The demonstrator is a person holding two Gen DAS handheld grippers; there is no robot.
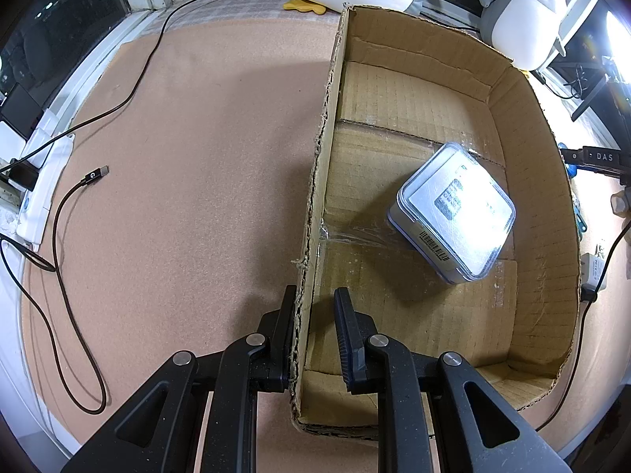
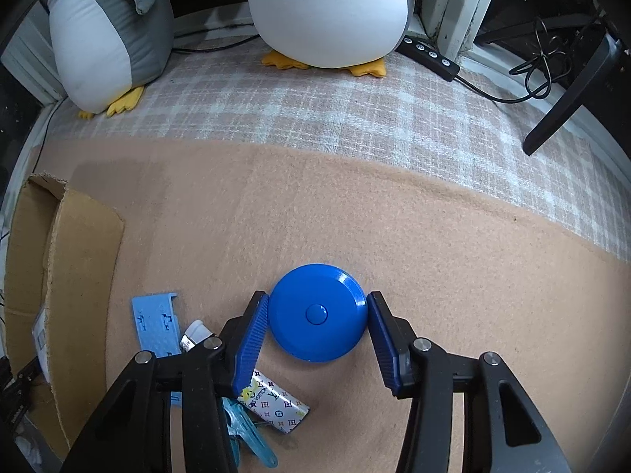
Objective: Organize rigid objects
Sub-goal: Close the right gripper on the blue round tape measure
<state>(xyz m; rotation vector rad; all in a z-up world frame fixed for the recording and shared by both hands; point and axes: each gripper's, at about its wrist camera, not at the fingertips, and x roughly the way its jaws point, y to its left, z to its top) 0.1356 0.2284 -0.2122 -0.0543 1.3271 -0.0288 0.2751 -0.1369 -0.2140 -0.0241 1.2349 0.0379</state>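
Your left hand-held gripper [image 1: 315, 331] straddles the cardboard box [image 1: 544, 205] wall, fingers apart, steadying it. Your right hand-held gripper [image 2: 318, 325] brackets the blue disc [image 2: 318, 312] right of the box, apparently touching, for transfer.

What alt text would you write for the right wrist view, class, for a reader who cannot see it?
The right gripper brackets a round blue disc lying on tan carpet, one finger at each side. A patterned lighter and light blue plastic piece lie left; two plush penguins sit behind.
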